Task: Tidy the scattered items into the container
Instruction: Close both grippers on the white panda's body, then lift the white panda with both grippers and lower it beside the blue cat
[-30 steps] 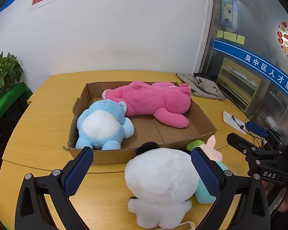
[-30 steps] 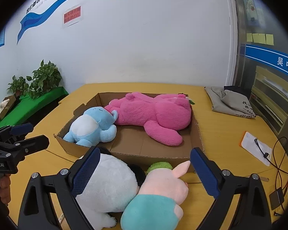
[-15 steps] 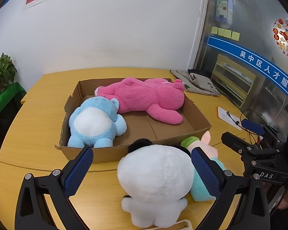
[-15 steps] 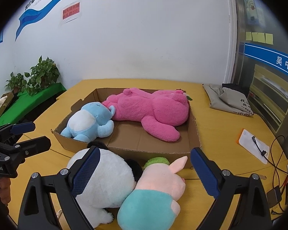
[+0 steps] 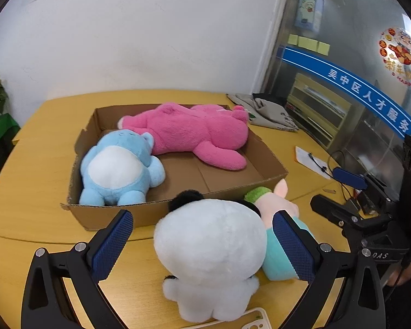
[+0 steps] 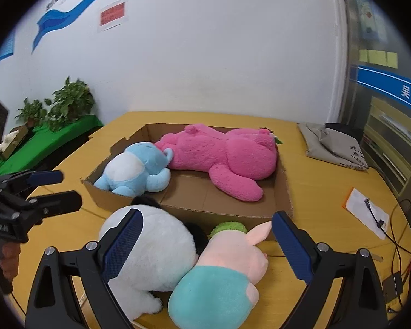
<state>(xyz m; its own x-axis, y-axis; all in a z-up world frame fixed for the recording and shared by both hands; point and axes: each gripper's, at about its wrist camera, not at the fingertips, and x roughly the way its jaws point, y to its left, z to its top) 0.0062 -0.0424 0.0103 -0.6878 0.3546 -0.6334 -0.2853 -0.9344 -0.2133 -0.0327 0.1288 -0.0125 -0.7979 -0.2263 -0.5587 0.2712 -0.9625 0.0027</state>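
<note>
A shallow cardboard box [image 5: 112, 215] [image 6: 222, 209] on the yellow table holds a blue plush [image 5: 117, 167] [image 6: 139, 168] and a big pink plush [image 5: 194, 134] [image 6: 227, 153]. In front of the box lie a white plush with black ears [image 5: 209, 246] [image 6: 150, 249] and a pink plush in a teal shirt [image 5: 276, 263] [image 6: 227, 279], touching each other. My left gripper [image 5: 202, 244] is open, its fingers either side of the white plush. My right gripper [image 6: 205, 242] is open above both plushes. Each gripper shows in the other's view, the right [image 5: 342, 197] and the left [image 6: 45, 192].
A grey cloth bag [image 5: 265, 109] [image 6: 334, 145] lies at the back right. A paper with a black cable [image 6: 368, 213] lies at the right edge. A phone case [image 5: 256, 320] is under the white plush. Potted plants [image 6: 65, 107] stand on a green shelf at the left.
Both grippers have shifted a little; the box and plushes appear slightly further left and lower in the left view. The toys have not moved. Both grippers stay open.
</note>
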